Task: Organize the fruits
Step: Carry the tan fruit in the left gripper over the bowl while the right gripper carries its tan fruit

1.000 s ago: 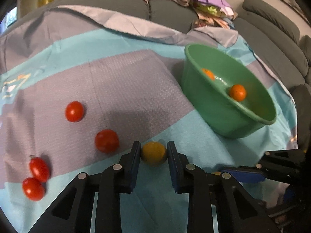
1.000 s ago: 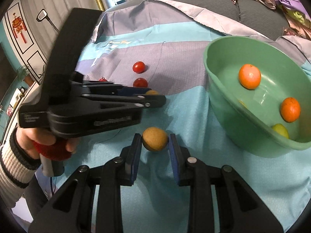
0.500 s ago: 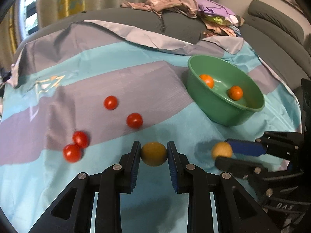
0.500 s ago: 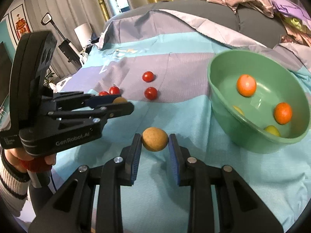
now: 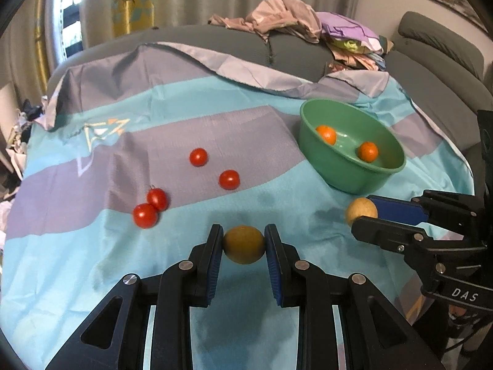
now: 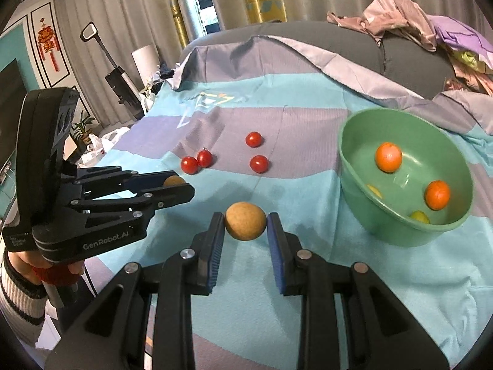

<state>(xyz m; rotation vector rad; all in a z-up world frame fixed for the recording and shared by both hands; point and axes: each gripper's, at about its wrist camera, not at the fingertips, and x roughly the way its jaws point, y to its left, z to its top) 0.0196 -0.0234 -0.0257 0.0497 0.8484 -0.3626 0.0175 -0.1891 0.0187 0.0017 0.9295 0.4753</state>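
— Left wrist view first: what's on the left?
— Four tomatoes on the striped cloth (image 5: 92, 246): a touching pair (image 5: 150, 207), then two single ones (image 5: 198, 157) and (image 5: 229, 179) apart from each other.
— And the left tongs (image 5: 243, 244)?
— Clenched on a brownish-yellow fruit (image 5: 243, 244), held above the cloth, both blue pads against it.
— Further right?
— A green bowl (image 5: 348, 178) with two oranges (image 5: 326, 134) showing inside. Near it, the right tongs (image 5: 363, 215) come in from the right edge, gripping a second yellow fruit (image 5: 359, 210).
— Does the right wrist view agree?
— Yes. At its left, the left tongs (image 6: 177, 185) pinch their fruit (image 6: 174, 180). In the middle, the right tongs (image 6: 245, 225) are closed on a tan, speckled fruit (image 6: 245, 221). At right, the bowl (image 6: 385, 231) holds two oranges (image 6: 388, 156) plus two small yellow fruits (image 6: 420, 216) near its near wall.
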